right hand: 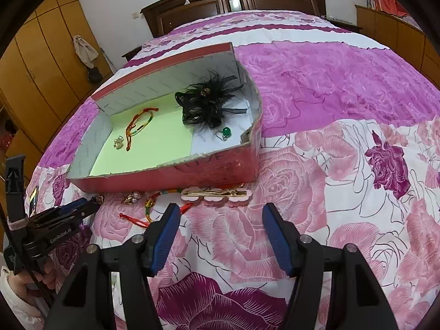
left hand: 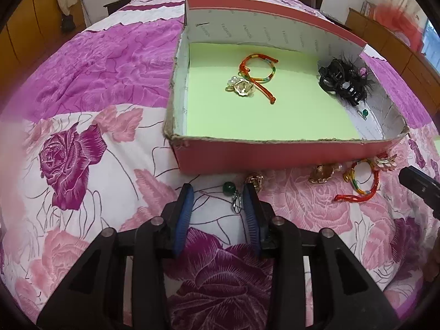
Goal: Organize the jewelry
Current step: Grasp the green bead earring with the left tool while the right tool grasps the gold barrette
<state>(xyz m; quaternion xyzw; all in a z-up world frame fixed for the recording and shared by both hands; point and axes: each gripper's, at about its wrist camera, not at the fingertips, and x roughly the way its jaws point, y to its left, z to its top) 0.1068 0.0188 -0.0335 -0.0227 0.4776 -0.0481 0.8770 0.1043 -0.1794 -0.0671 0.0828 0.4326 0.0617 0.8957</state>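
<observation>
step in hand: the left gripper (left hand: 217, 192) straddles a small green bead earring with a silver hook (left hand: 230, 189) on the bed, jaws part open, pads not yet pressing; judged a pickup.
doing it well: likely best to lower until the tips dent the quilt, centre the bead, then close slowly so the round bead does not squirt out.
right gripper (right hand: 220, 214): jaws released and wide, nothing between them, near a flat gold-barred hair clip on pink petals (right hand: 217, 194).
box: red cardboard box with pale green paper lining (left hand: 275, 151), torn rim; inside lie a woven orange-green cord bracelet (left hand: 258, 71), a feathery black claw clip (left hand: 343, 81), a matching green earring (right hand: 226, 132).
bed: soft quilted rose-print cover (left hand: 82, 151), yielding.
</observation>
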